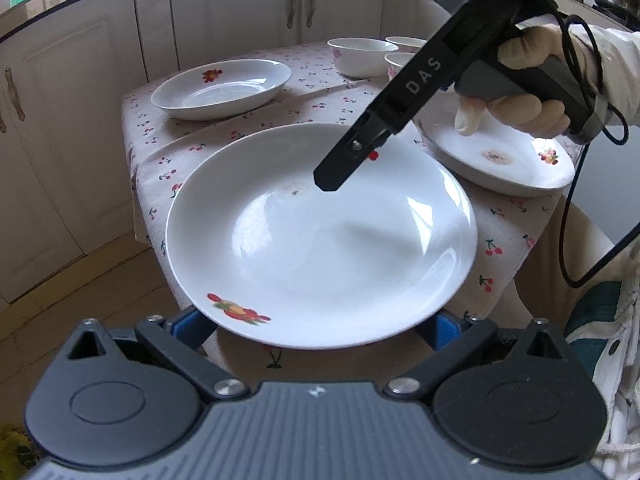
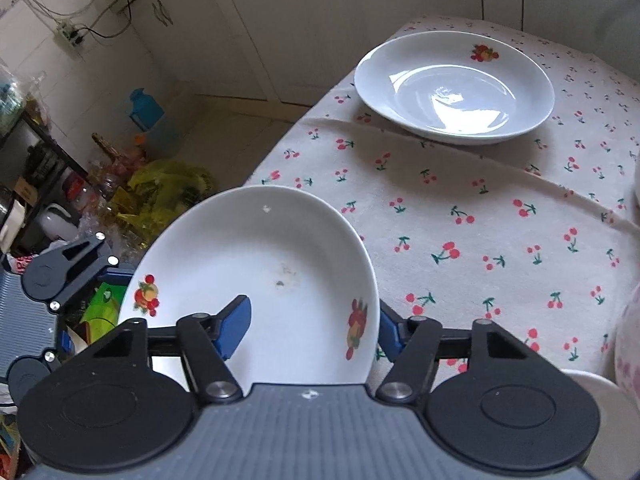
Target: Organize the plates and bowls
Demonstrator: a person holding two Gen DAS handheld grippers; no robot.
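While clamped, R gripper (image 2: 312,326) on plate (image 2: 256,248)

Near plate (image 1: 320,240): at the counter (image 1: 320,92) front edge, overhanging it. Second plate (image 1: 222,88): behind the near plate, to its left. Third plate (image 1: 508,164): right of the near plate. Bowls (image 1: 360,56): behind the near plate, at the far right.

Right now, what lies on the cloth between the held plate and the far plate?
Nothing: in the right wrist view, only bare cherry-print tablecloth lies between the held plate and the far plate.
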